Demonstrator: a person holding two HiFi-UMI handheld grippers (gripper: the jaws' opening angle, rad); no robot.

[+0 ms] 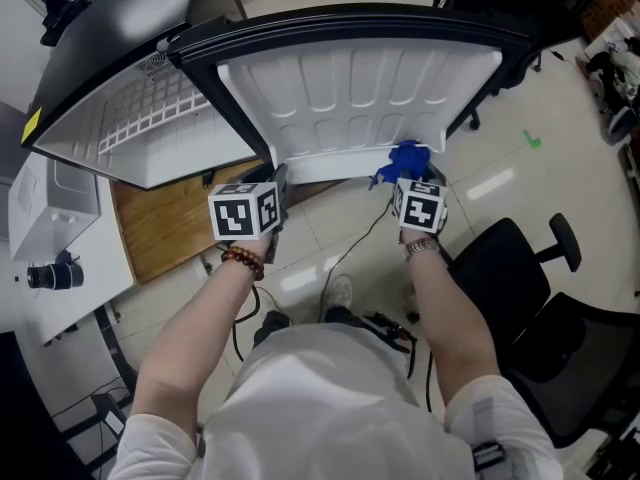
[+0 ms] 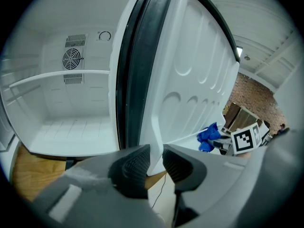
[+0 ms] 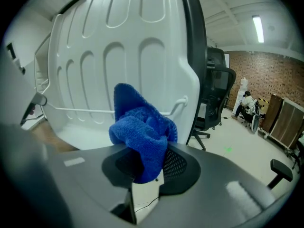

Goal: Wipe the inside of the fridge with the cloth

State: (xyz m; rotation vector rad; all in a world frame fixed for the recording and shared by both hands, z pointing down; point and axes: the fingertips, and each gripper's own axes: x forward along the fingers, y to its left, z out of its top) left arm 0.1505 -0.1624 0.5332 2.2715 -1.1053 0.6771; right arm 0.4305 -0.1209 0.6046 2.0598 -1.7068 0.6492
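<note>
Since nothing on the white plastic is showing me wiped patches from unwiped ones, I am judging the job as barely begun. The cloth is only arriving at the door, and the cavity is looking untouched.

The small white fridge cabinet (image 1: pixel 150 153) is sitting to the left of its open door. Its smooth moulded lining is carrying a round fan grille, a white shelf and a ribbed floor. The white moulded-plastic fridge door (image 1: pixel 360 88) is standing wide open toward me. Its glossy inner face is pressed into rounded oblong hollows, and a dark, rubbery-looking seal is framing it. A pale wooden board (image 1: pixel 170 223) is lying under the cabinet, left of the door's lower edge.

My left gripper (image 2: pixel 156 161) is clamping the door's lower corner, its dark ribbed pads pressing on either side of the thin, stiff plastic lip. I am reading that as steadying the door.

My right gripper (image 3: pixel 149 167) is pinching the blue terry cloth (image 3: pixel 142 132). The cloth is bunching up soft and nubbly above the jaws, low in front of the door's inner face. It is hanging near the thin white rail (image 3: pixel 76 110) that is crossing the door's bottom shelf. Whether the cloth is touching the plastic, I am not managing to tell.

By my reckoning nearly everything is waiting: the door's hollows and shelf, then the cabinet's walls, shelf and floor.
</note>
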